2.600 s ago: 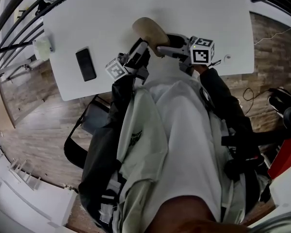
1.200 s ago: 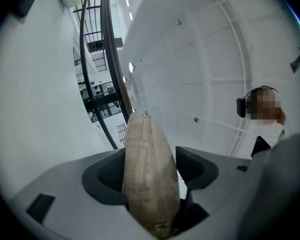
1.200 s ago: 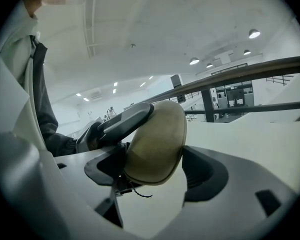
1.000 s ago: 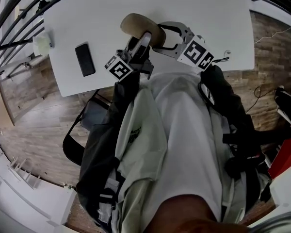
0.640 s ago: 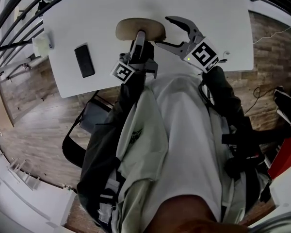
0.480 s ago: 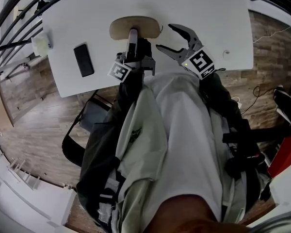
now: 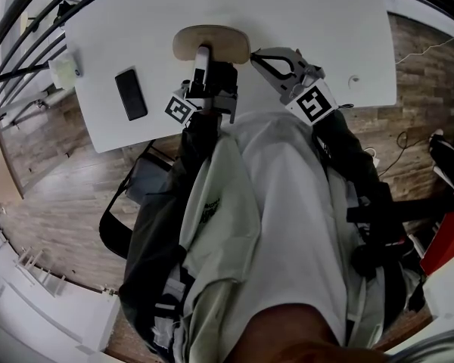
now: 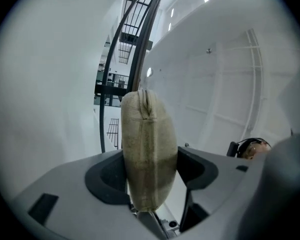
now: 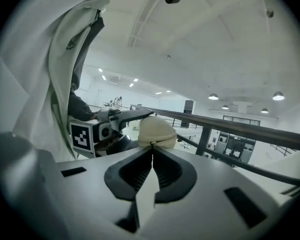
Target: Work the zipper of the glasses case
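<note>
Tan cloth covers the case (image 7: pixel 212 42), which in the head view lies crosswise over the near part of the white table (image 7: pixel 303 6); whether it rests on the top cannot be told. The left gripper (image 7: pixel 206 57) reaches it from the person's side and holds its near long side at the middle. The right gripper (image 7: pixel 254 56) comes in from the right, its tips at the case's right end. A dark phone (image 7: pixel 131 94) lies well to the left on the table. From the left gripper view, the case stands between the two jaws, pressed on both flanks, with its zipper seam (image 8: pixel 147 100) running up over the far end. From the right gripper view, the jaws are drawn together, their tips meeting on a small dark tab (image 9: pixel 151 145) at the seam of the case's rounded end; the left gripper shows beyond it, clamped on the case.
</note>
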`<state>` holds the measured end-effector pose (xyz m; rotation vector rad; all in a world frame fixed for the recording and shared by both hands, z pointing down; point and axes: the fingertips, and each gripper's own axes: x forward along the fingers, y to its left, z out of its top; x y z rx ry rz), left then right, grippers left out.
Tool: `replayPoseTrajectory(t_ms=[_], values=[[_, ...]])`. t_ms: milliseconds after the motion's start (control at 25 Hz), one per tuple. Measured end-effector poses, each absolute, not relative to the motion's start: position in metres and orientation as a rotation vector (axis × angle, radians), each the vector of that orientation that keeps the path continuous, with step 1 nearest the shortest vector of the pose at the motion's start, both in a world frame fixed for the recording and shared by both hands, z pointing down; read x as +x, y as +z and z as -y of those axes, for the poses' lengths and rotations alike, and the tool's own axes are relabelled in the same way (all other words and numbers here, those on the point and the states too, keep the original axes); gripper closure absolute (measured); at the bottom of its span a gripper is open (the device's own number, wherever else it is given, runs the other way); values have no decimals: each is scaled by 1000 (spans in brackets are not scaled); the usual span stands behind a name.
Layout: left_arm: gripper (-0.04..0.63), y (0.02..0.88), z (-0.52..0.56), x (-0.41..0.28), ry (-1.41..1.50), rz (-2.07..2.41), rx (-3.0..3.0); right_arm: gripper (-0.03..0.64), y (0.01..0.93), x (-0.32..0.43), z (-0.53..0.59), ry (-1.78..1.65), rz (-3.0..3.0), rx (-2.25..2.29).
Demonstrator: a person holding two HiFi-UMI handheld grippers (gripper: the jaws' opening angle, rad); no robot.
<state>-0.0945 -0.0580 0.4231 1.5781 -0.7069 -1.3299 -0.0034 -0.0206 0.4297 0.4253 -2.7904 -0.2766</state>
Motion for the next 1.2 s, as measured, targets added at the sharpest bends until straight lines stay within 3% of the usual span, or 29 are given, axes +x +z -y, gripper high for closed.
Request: replayPoseTrajectory(t_ms=[200, 360, 560, 600, 640, 680, 880, 920, 1000, 1200], values=[[304, 418, 50, -92, -1261, 676, 1651, 621, 425, 1, 19, -308, 2766, 427], [307, 428, 37, -99, -1130, 704, 1721, 624, 407, 32, 50, 14, 2876, 672], [307, 425, 37, -125, -1301, 716, 1638, 620, 402, 30, 24, -66, 2914, 462], [307, 421, 38, -120, -1307, 692, 1642, 595, 404, 22, 17, -57, 2922, 442], [307, 418, 39, -114, -1307, 662, 1643, 512, 406, 12, 11, -50, 2930, 421], [307, 415, 39, -107, -1309, 633, 1639, 472, 406, 2, 7, -52, 2939, 409], [307, 413, 38, -104, -1378, 567, 1568, 483, 402, -11, 6, -126, 2954, 422], [307, 414, 39, -105, -1385, 564, 1557, 532, 405, -12, 4, -180, 2928, 391], [307, 416, 39, -108, -1401, 553, 1529, 566, 405, -15, 1, -234, 2908, 368], [307, 419, 39, -106, -1435, 416, 1424, 566, 396, -17, -4, -249, 2934, 311]])
